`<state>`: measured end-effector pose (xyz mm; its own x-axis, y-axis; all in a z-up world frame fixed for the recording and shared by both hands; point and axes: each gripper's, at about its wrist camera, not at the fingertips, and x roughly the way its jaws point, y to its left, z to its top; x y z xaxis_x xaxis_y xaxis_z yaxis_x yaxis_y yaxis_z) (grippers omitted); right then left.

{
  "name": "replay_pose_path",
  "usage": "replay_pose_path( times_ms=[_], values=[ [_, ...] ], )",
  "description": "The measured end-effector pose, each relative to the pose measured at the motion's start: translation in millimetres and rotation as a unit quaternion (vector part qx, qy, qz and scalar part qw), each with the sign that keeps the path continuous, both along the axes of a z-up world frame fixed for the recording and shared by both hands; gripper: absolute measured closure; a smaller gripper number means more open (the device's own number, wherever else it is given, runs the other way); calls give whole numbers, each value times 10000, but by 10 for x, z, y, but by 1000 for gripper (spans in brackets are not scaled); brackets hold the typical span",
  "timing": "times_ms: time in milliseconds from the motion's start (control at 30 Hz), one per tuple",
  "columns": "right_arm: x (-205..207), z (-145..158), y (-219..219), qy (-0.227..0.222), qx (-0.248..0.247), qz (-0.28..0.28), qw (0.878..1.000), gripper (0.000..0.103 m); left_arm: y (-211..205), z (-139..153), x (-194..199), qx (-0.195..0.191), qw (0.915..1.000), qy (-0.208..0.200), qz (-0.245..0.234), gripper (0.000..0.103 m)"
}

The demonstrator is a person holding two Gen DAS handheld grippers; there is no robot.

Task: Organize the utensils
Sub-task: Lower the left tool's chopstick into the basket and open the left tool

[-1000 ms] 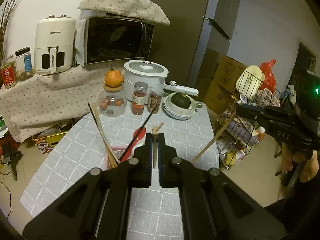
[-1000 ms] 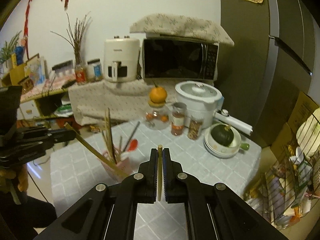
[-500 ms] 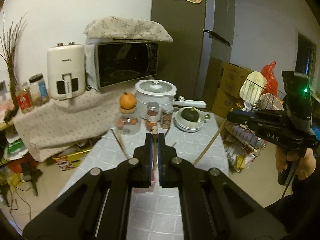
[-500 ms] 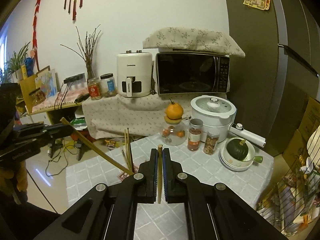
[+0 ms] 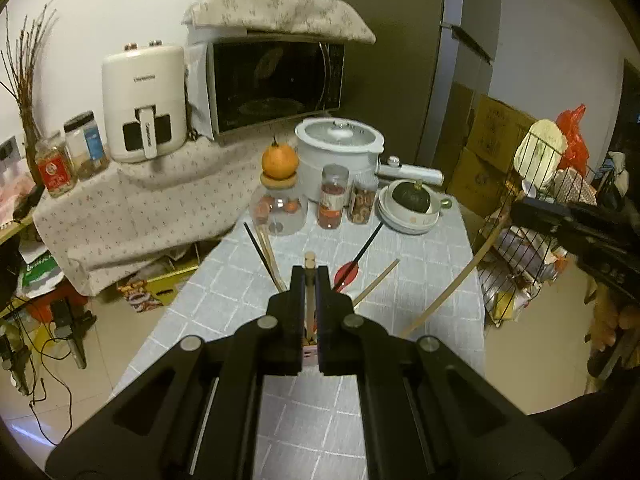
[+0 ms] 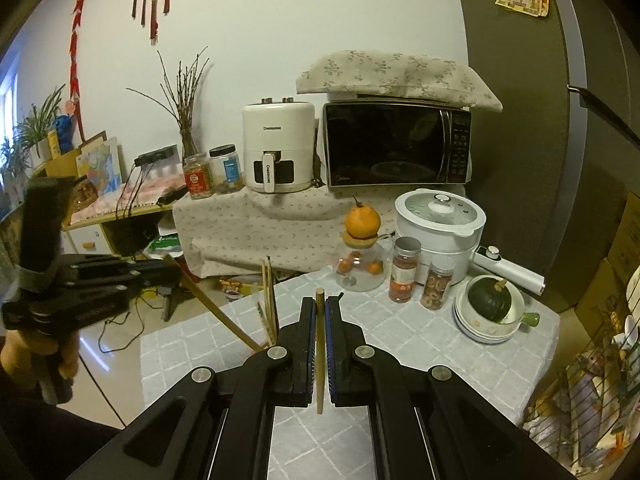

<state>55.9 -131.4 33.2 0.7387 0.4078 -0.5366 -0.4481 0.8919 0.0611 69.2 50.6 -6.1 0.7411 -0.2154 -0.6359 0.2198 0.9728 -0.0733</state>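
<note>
My left gripper (image 5: 309,276) is shut on a wooden chopstick (image 5: 308,258) whose tip pokes out past the fingers. Just behind those fingers stands a pink utensil holder (image 5: 310,354), mostly hidden, with wooden chopsticks (image 5: 267,246), a black chopstick (image 5: 256,244) and a red spoon (image 5: 347,274) sticking out of it. My right gripper (image 6: 320,304) is shut on a second wooden chopstick (image 6: 320,344), held upright above the grey checked tablecloth (image 6: 400,344). In the right wrist view the left gripper (image 6: 172,270) slants its chopstick (image 6: 216,308) down toward the holder's chopsticks (image 6: 270,304).
At the table's far end stand a glass jar with an orange (image 5: 280,188) on top, two spice jars (image 5: 333,196), a white cooker (image 5: 340,152) and stacked bowls with a green squash (image 5: 410,204). A wire rack (image 5: 528,248) stands off the right edge. Microwave (image 6: 396,144) and air fryer (image 6: 278,148) sit behind.
Both grippers have drawn back and up from the table while staying shut on their chopsticks. The pink holder, beside my left fingers before, now sits hidden behind them.
</note>
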Motion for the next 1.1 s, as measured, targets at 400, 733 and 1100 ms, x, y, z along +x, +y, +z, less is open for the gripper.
replay_pose_path(
  times_ms=[400,733,1100],
  values=[
    [36,55,58,-23,180,47,9998,99,-57,-376,431,-136,9953,941,159,98],
    [79,123,153,-76,414,113,9990,99,47,-501,559,-613,9921,1024,396,64],
    [203,144,380,-180,682,121,9974,98,353,-301,258,-800,9923,618,710,46]
  ],
)
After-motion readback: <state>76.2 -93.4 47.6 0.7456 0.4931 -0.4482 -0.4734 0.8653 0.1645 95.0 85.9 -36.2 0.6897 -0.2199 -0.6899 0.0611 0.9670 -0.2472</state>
